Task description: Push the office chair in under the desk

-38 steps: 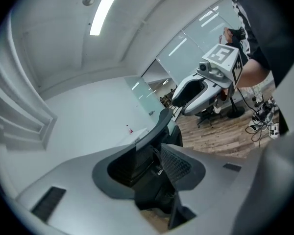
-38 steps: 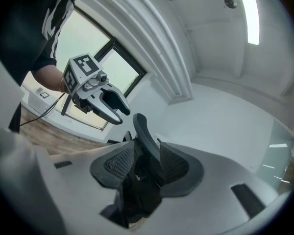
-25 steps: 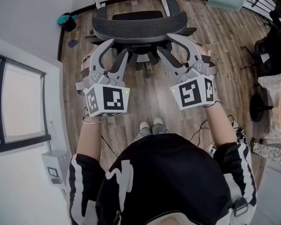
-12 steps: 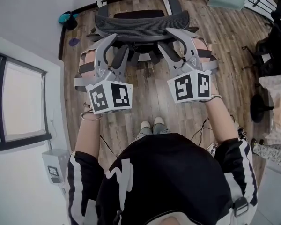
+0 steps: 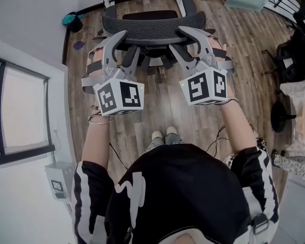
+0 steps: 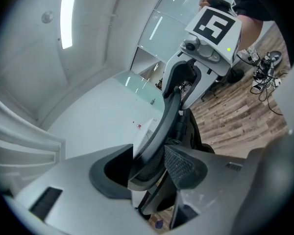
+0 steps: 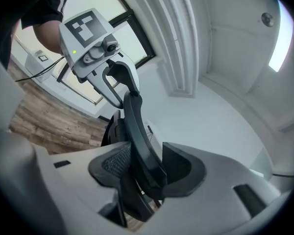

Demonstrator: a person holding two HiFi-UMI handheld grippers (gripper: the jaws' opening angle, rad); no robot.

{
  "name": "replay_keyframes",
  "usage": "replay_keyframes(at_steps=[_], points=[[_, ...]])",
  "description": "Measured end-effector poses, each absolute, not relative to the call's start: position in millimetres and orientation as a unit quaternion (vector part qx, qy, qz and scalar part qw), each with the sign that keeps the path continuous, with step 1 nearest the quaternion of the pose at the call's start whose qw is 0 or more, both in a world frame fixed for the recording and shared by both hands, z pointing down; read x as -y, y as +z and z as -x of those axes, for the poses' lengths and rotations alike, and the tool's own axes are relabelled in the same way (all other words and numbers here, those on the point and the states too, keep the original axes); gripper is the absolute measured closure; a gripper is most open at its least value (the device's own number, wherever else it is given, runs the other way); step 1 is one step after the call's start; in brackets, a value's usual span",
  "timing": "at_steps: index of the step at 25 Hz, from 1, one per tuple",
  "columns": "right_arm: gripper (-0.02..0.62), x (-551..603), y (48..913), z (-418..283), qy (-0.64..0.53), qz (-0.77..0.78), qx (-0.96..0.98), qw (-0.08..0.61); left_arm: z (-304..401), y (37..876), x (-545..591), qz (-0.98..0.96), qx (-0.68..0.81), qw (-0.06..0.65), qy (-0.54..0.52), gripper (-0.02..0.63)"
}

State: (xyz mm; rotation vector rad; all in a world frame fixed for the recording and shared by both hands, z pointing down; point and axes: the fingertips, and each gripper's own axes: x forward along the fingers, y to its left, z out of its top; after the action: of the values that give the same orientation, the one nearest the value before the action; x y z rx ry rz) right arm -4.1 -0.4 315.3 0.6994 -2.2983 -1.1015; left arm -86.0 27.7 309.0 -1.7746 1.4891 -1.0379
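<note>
The black mesh office chair (image 5: 152,22) stands in front of me with its backrest top edge toward me and its seat near the white desk legs (image 5: 105,1). My left gripper (image 5: 125,43) straddles the left part of the backrest rim, jaws wide, and my right gripper (image 5: 186,40) does the same on the right part. In the left gripper view the rim (image 6: 169,106) runs between the jaws of the left gripper (image 6: 147,168) and leans on one pad. In the right gripper view the rim (image 7: 134,126) likewise passes between the jaws of the right gripper (image 7: 147,168).
Wooden floor (image 5: 157,100) lies under me, with my shoes (image 5: 163,133) behind the chair. A teal object (image 5: 71,20) sits in the left corner. Another dark chair (image 5: 295,55) and cables (image 5: 218,136) are at the right. A window (image 5: 20,111) lines the left wall.
Both grippers have moved forward, away from my body, and the chair backrest has shifted a little toward the desk with them. The jaws still straddle the rim.
</note>
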Motion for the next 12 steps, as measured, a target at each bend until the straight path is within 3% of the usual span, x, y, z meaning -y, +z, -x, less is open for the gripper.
replay_keyframes(at_steps=[12], points=[[0.413,4.2,317.4,9.1,-0.412,-0.249,0.839,0.255,70.6,314.7,-15.4,0.678,-0.501,0.325,-0.429,0.422]])
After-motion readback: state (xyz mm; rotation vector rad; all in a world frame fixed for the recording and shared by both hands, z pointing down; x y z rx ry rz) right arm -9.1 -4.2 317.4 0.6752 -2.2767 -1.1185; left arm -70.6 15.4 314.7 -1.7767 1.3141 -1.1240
